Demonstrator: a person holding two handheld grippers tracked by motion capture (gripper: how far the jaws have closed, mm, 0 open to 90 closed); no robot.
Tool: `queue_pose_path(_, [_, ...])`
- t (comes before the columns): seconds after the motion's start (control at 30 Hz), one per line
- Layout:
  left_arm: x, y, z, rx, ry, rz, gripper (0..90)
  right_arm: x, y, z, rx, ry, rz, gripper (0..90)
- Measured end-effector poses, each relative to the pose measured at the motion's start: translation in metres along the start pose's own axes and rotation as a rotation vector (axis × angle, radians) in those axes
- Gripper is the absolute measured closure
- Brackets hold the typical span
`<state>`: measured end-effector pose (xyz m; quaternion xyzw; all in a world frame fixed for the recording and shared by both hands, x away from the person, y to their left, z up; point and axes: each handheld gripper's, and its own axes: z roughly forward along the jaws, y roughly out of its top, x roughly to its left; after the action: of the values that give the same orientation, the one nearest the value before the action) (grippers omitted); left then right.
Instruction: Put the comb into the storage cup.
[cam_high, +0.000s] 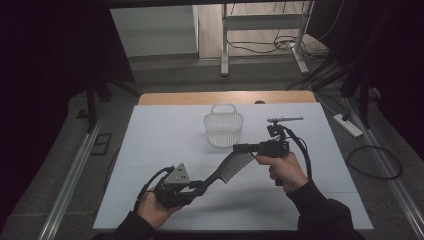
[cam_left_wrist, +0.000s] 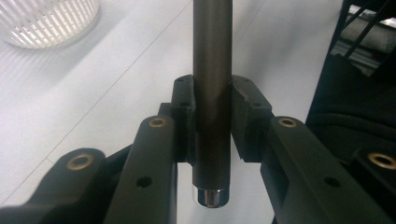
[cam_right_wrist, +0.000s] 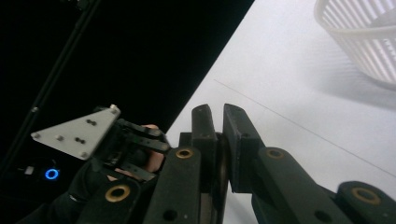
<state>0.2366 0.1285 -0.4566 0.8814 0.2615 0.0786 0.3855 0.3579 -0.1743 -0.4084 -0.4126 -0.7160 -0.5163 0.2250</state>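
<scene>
I hold a comb (cam_high: 231, 167) up over the table (cam_high: 150, 150) with both of my grippers. It hangs in the air above the middle of the near half of the table and does not touch it.

My left gripper (cam_high: 196, 186) is low, close to the near edge, a bit left of the middle. Its jaws are squeezed on the comb's dark round handle (cam_left_wrist: 212, 93). In the left gripper view the handle runs straight up between the two jaws. Its shiny end (cam_left_wrist: 211, 196) pokes out just behind them, and both pads (cam_left_wrist: 183, 100) press on the handle.

My right gripper (cam_high: 239, 148) is higher and farther right. It points left at the comb's top end, the end with the teeth. In the right gripper view its jaws are nearly closed, with just a thin gap, and something dark and thin sits down between them. I think it is the comb's edge, but it is too dark there to be sure.

From my left gripper the comb slants up and to the right, to my right gripper. The teeth point down and to the right.

A white basket (cam_high: 223, 128) stands on the table past the comb, close to the far edge. It is empty. The comb is near it but not touching it.
</scene>
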Motion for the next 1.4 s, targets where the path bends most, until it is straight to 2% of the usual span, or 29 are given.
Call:
queue_pose_path(0.07, [0.000, 0.000, 0.002, 0.008, -0.001, 0.003, 71.7, 0.001, 0.000, 0.001, -0.001, 0.017, 0.006, 84.0])
queue_pose_path(0.23, [0.002, -0.001, 0.003, -0.001, 0.002, -0.016, 69.7, 0.003, -0.001, 0.001, -0.002, 0.017, -0.003, 84.1])
queue_pose_path(0.47, [0.006, -0.002, -0.001, -0.031, 0.017, -0.052, 55.7, 0.004, -0.001, 0.000, -0.011, -0.005, -0.011, 84.1])
queue_pose_path(0.67, [0.008, -0.002, -0.003, -0.035, 0.024, -0.069, 43.3, 0.005, 0.000, -0.003, -0.023, -0.018, -0.016, 84.1])
queue_pose_path(1.1, [0.016, -0.009, -0.009, -0.046, 0.007, -0.190, 13.9, 0.004, 0.002, -0.010, -0.054, -0.045, -0.016, 84.1])
queue_pose_path(1.27, [0.020, -0.014, -0.015, -0.059, 0.001, -0.232, 10.5, 0.003, 0.002, -0.012, -0.062, -0.058, -0.015, 84.2])
queue_pose_path(1.4, [0.021, -0.018, -0.020, -0.048, 0.003, -0.252, 6.0, 0.002, 0.004, -0.014, -0.073, -0.066, -0.013, 84.1])
